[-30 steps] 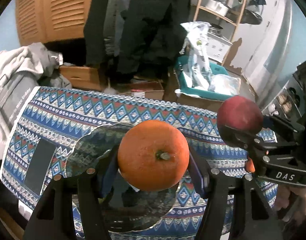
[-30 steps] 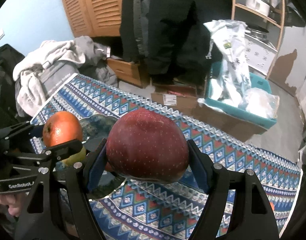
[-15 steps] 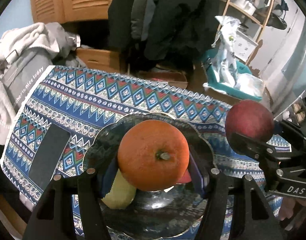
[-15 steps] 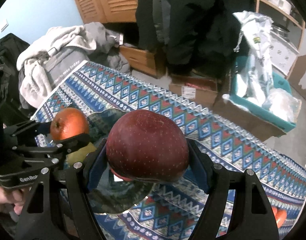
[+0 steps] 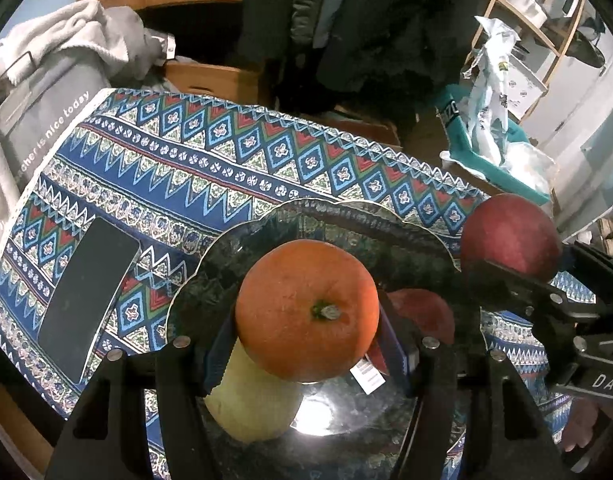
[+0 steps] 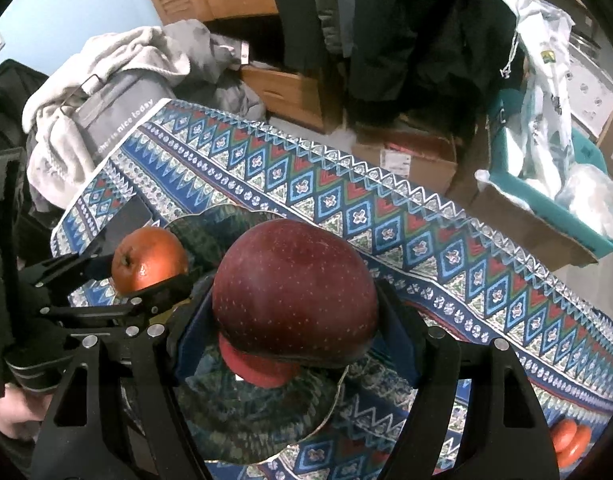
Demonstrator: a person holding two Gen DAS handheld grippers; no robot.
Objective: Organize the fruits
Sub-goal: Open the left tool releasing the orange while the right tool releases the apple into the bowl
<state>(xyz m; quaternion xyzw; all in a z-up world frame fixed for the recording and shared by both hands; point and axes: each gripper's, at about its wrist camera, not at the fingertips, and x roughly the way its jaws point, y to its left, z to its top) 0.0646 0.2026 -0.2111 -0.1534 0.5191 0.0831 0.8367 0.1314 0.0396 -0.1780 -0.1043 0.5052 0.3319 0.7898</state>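
My left gripper is shut on an orange and hangs over a dark glass plate. Under the orange, a pale yellow-green fruit and a red fruit with a sticker lie on that plate. My right gripper is shut on a dark red apple above the plate, with the red fruit just below it. In the right wrist view the left gripper and its orange are at the left. The apple shows at the right of the left wrist view.
The plate sits on a table with a blue patterned cloth. A black phone lies left of the plate. An orange-red object lies on the cloth at the right. Clothes, cardboard boxes and a teal bin stand beyond the far edge.
Both grippers have come down and forward over the plate with their fruit still held. The fruits lying on the plate have come into view beneath them.
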